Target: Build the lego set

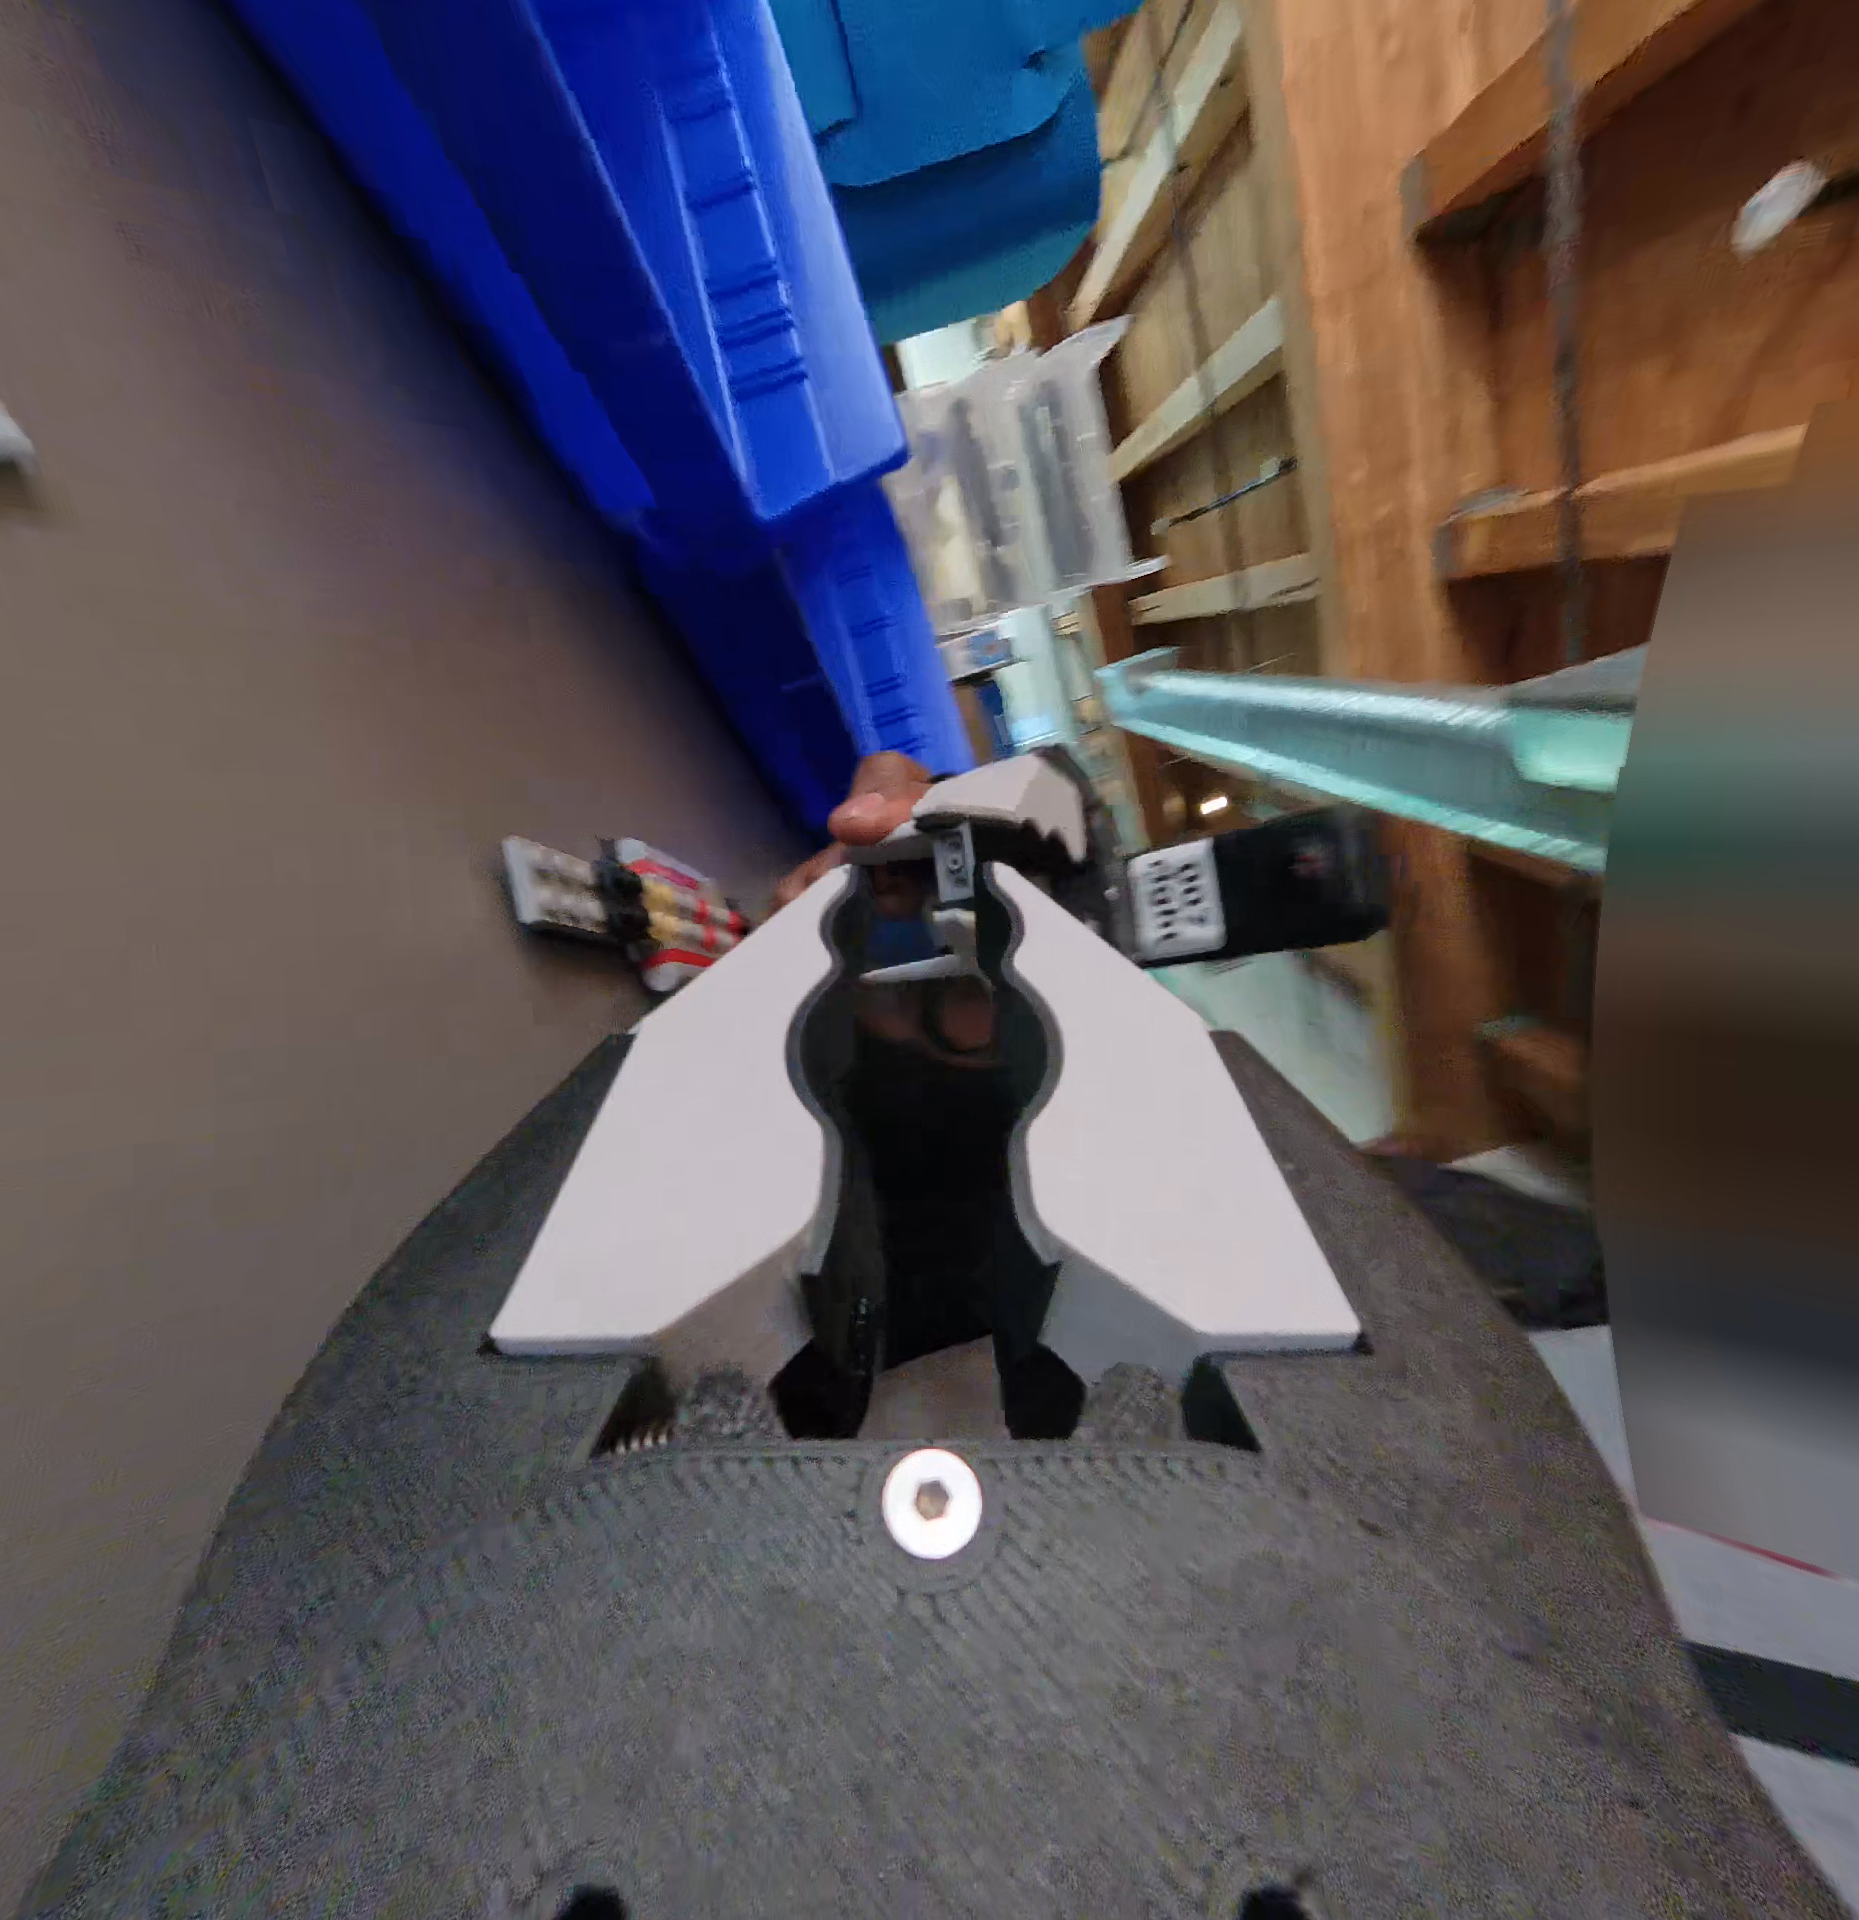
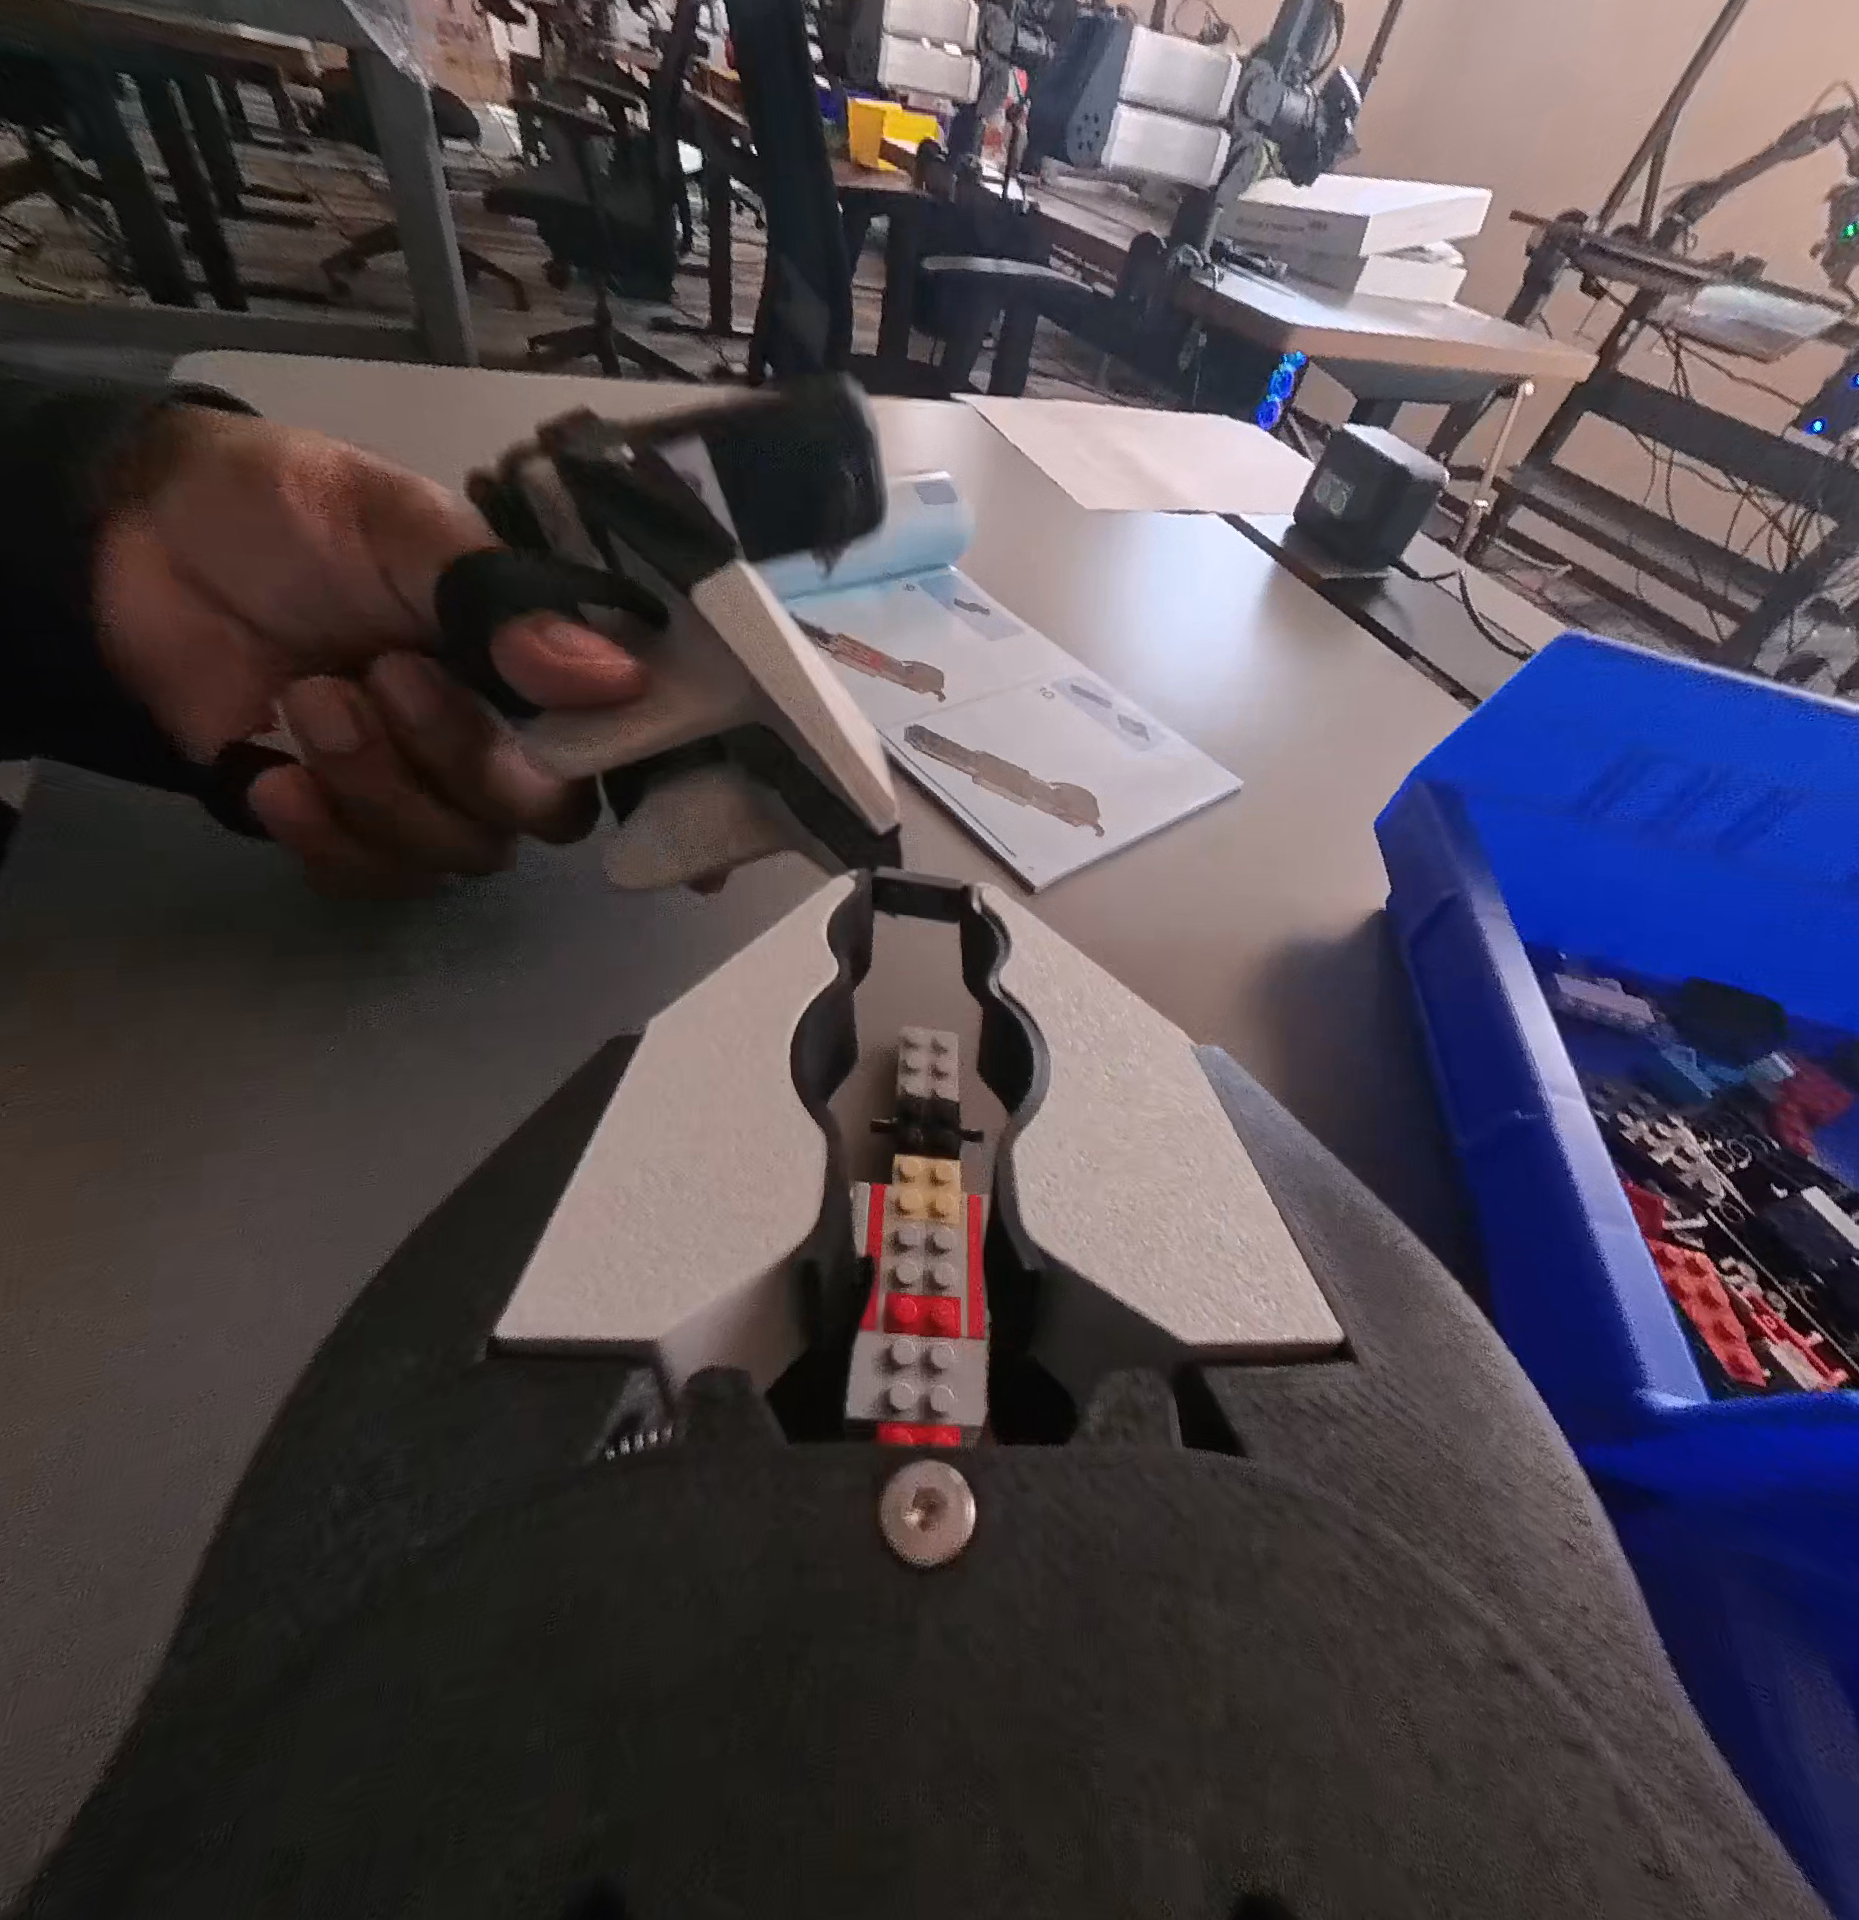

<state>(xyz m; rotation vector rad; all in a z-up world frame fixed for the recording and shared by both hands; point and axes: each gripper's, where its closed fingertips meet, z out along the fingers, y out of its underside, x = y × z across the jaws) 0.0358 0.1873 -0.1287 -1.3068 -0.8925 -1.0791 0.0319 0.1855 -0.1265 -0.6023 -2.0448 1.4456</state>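
Note:
My right gripper (image 2: 920, 896) is shut on a small dark grey lego piece (image 2: 917, 900) held above the table. The part-built lego model (image 2: 920, 1236), grey, red, tan and black, lies on the table below it and shows between its fingers. It also shows in the left wrist view (image 1: 634, 904). My left gripper (image 1: 922, 878) has its jaws a little apart, tips right at the same grey piece (image 1: 954, 868), which touches only one side. The right gripper (image 1: 946, 836) meets it head-on. In the right wrist view the left gripper (image 2: 871, 847), held by a hand (image 2: 312, 665), slants down to my tips.
A blue bin (image 2: 1476, 1039) with several loose lego parts stands at the right, close to the right gripper; it shows as a blue wall (image 1: 717, 312) in the left wrist view. An open instruction booklet (image 2: 1039, 748) lies beyond. A black cube device (image 2: 1366, 499) sits far back. My left and right fingertips are right by each other.

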